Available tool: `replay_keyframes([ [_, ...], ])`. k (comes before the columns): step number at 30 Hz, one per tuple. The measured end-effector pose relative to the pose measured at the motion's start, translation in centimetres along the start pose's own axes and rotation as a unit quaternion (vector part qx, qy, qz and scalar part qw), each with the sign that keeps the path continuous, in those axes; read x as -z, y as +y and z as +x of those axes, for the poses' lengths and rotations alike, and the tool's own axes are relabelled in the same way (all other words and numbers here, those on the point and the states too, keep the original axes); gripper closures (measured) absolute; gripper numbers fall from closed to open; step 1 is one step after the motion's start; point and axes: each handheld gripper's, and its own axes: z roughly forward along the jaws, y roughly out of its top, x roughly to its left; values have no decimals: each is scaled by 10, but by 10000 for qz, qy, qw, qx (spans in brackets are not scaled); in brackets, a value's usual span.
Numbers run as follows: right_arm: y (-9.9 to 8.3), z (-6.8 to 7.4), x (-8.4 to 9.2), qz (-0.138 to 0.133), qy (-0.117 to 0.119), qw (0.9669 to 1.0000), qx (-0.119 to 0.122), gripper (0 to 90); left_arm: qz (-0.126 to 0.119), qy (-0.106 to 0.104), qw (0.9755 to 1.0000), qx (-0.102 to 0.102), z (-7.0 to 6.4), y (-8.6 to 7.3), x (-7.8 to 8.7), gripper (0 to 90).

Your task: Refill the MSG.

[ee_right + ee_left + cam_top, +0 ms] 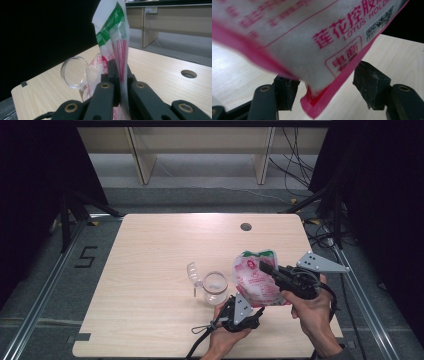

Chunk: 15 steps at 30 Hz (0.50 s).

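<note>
The right gripper [264, 266] pinches a crinkly pink-and-white plastic pouch [255, 279] held above the right of the table [150, 250]. The left gripper [325, 87], jaws spread, brackets the pouch's lower corner without pressing it. Just left stands a clear round jar [215, 288], hinged lid [193, 271] open. Bare, smooth wood lies far and left.

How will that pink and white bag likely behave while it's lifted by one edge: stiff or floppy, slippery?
Probably floppy: the bag hangs bulging below the right gripper, whose jaws pinch its thin top flat. The glossy film looks slippery, so a light grip might slide. Its lower corner dangles between the left gripper jaws without touching either, so it may sway near the open glass jar.
</note>
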Motion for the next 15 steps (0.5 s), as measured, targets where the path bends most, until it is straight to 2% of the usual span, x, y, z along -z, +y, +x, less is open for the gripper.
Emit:
replay_keyframes([
  [1, 0, 2, -1, 34, 26, 10000, -88, 900, -29, 67, 10000, 0, -1, -1, 0, 456],
  [3, 3, 3, -5, 65, -45, 10000, 21, 900, -133, 143, 9997, 175, -2, -5, -2, 594],
  [4, 3, 3, -5, 65, -45, 10000, 21, 900, -133, 143, 9997, 175, -2, -5, -2, 607],
  [5, 7, 2, -7, 107, -56, 9999, 73, 900, -190, 232, 9990, 328, -3, -7, -2, 616],
  [7, 8, 1, -8, 65, -108, 9998, 168, 900, -211, 188, 9990, 355, -3, -8, -3, 635],
  [8, 9, 2, -9, 136, -117, 9998, 87, 900, -226, 164, 9988, 412, -4, -8, -2, 635],
  [9, 10, 2, -12, 179, -89, 9997, 132, 900, -317, 140, 9982, 490, -3, -9, -4, 649],
  [10, 11, 4, -13, 226, -109, 9997, 70, 900, -297, 133, 9978, 573, -2, -10, -3, 653],
  [11, 12, 2, -16, 231, -66, 9996, 171, 900, -297, 133, 9978, 573, -2, -10, -3, 654],
  [12, 13, 2, -18, 234, -60, 9995, 209, 900, -383, 86, 9968, 694, 0, -10, -4, 655],
  [14, 14, 3, -20, 266, -121, 9994, 210, 900, -355, 114, 9968, 710, 1, -9, -2, 657],
  [15, 18, 4, -25, 302, -58, 9991, 276, 900, -447, 84, 9954, 838, 3, -9, -2, 658],
])
